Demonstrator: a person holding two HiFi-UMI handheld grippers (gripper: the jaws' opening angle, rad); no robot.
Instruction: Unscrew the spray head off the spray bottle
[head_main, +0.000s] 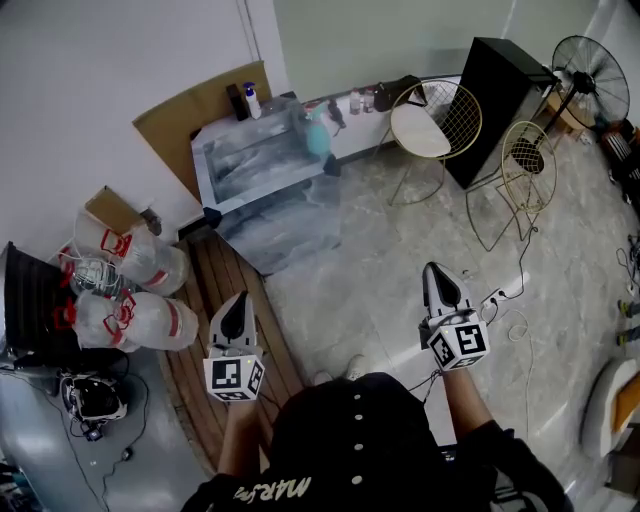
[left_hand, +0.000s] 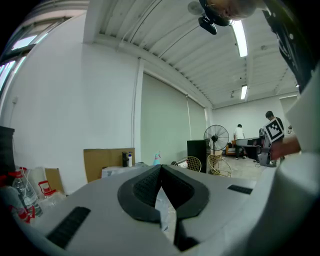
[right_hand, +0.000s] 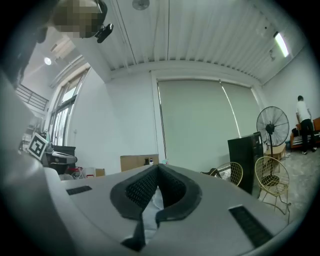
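Observation:
The teal spray bottle (head_main: 318, 130) stands upright on a low marble-patterned table (head_main: 250, 165) against the far wall, well ahead of both grippers. It shows small beyond the left jaws as a teal bottle (left_hand: 157, 158) and as a faint speck (right_hand: 164, 160) over the right jaws. My left gripper (head_main: 237, 299) is held out in front of the person's body, its jaws shut with nothing between them. My right gripper (head_main: 437, 269) hangs at about the same height to the right, also shut and empty. Both point toward the table.
A white bottle (head_main: 250, 100) and a dark item stand by cardboard behind the table. Two gold wire chairs (head_main: 437, 120) (head_main: 525, 160), a black cabinet (head_main: 500, 90) and a fan (head_main: 588, 65) stand at right. Packs of water bottles (head_main: 130, 265) lie left; cables (head_main: 510, 300) cross the floor.

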